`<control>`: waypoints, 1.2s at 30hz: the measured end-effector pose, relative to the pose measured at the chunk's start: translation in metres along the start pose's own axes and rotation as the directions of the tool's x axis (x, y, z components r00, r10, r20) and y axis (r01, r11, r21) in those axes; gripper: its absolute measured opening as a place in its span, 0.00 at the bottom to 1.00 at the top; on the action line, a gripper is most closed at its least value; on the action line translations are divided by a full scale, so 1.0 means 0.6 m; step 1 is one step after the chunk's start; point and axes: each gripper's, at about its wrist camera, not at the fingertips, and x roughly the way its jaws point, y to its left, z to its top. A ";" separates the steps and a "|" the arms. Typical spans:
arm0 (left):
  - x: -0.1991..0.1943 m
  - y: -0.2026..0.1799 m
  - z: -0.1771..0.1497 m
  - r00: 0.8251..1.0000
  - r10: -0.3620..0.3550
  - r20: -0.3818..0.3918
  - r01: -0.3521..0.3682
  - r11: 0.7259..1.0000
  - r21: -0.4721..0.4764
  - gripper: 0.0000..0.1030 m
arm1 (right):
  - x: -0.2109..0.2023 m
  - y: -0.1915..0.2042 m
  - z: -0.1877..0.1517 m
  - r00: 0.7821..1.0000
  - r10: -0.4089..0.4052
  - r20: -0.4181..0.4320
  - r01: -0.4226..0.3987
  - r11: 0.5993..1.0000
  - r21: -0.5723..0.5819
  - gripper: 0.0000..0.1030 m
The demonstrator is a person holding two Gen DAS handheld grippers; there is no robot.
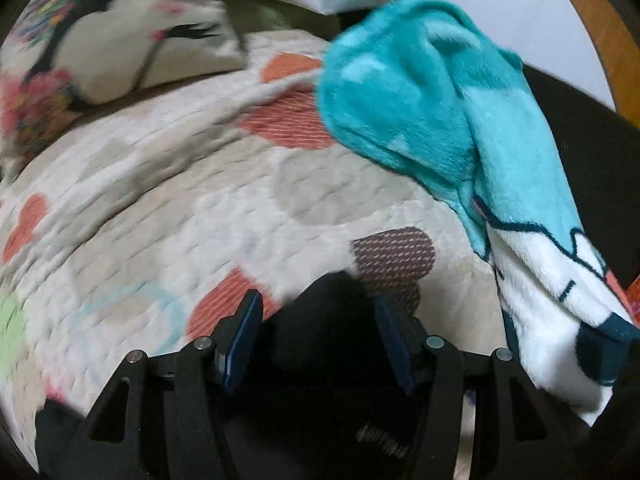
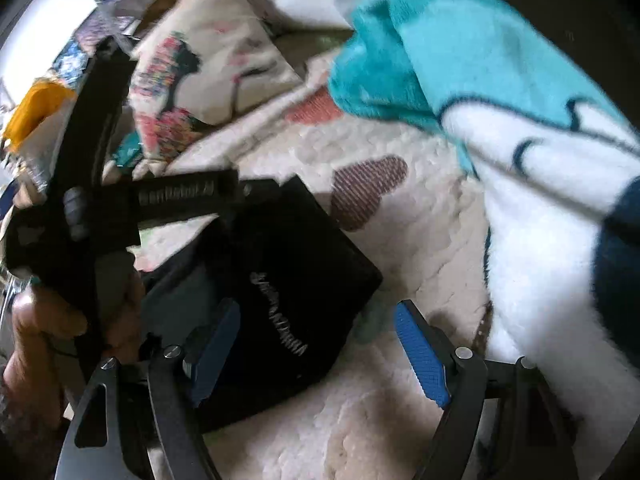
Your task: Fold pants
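Black pants (image 2: 288, 264), folded into a rough square with white lettering on top, lie flat on the quilt. In the left wrist view the pants (image 1: 320, 360) fill the space under and between my left gripper's (image 1: 316, 300) blue pads, which stand well apart and do not press on the cloth. My right gripper (image 2: 318, 306) hangs wide open over the near right corner of the pants, with its left pad above the cloth and its right pad above the quilt. The right wrist view also shows the left gripper (image 2: 80, 208), held in a hand (image 2: 40, 332), over the left side of the pants.
The cream quilt (image 1: 180, 200) with orange and brown patches covers the bed. A teal and white fleece blanket (image 1: 420, 100) is heaped to the right, close to the pants. A patterned pillow (image 1: 120, 40) lies at the far left. A curved wooden edge (image 1: 592, 32) stands at the far right.
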 end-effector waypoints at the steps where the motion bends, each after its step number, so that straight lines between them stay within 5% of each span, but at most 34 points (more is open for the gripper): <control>1: 0.011 -0.010 0.005 1.000 0.005 -0.020 -0.004 1.000 0.026 0.55 | 0.012 -0.008 0.003 1.000 0.016 -0.020 -0.015 0.999 0.031 0.82; 4: 0.042 -0.048 0.008 0.997 0.042 -0.068 -0.034 0.992 0.119 0.50 | 0.029 -0.028 0.013 0.997 0.071 -0.029 -0.067 0.991 0.114 0.65; 5: 0.042 -0.055 0.007 0.996 0.061 -0.068 -0.051 0.989 0.140 0.29 | 0.032 -0.031 0.016 0.995 0.091 -0.034 -0.086 0.988 0.129 0.48; 6: 0.040 -0.059 0.006 0.995 0.072 -0.065 -0.061 0.986 0.153 0.21 | 0.033 -0.035 0.017 0.993 0.114 -0.040 -0.107 0.984 0.145 0.33; 9: 0.008 -0.049 0.005 0.999 0.016 -0.046 -0.010 0.993 0.118 0.13 | 0.024 -0.028 0.019 0.988 0.151 -0.042 -0.144 0.980 0.135 0.22; 15: -0.129 0.010 -0.024 0.993 -0.070 0.098 0.073 0.997 -0.027 0.09 | -0.032 0.064 0.014 0.975 0.221 -0.002 -0.220 0.970 -0.100 0.18; 22: -0.263 0.124 -0.119 0.968 -0.079 0.240 0.133 0.967 -0.217 0.00 | -0.059 0.219 -0.046 0.950 0.301 -0.084 -0.309 0.862 -0.402 0.18; 31: -0.292 0.270 -0.285 0.959 -0.021 0.282 0.164 0.853 -0.495 0.00 | -0.004 0.369 -0.156 0.929 0.280 -0.242 -0.370 0.704 -0.606 0.17; 36: -0.306 0.309 -0.328 0.944 -0.018 0.329 0.210 0.802 -0.559 0.03 | -0.005 0.397 -0.208 0.948 0.240 -0.208 -0.315 0.616 -0.722 0.17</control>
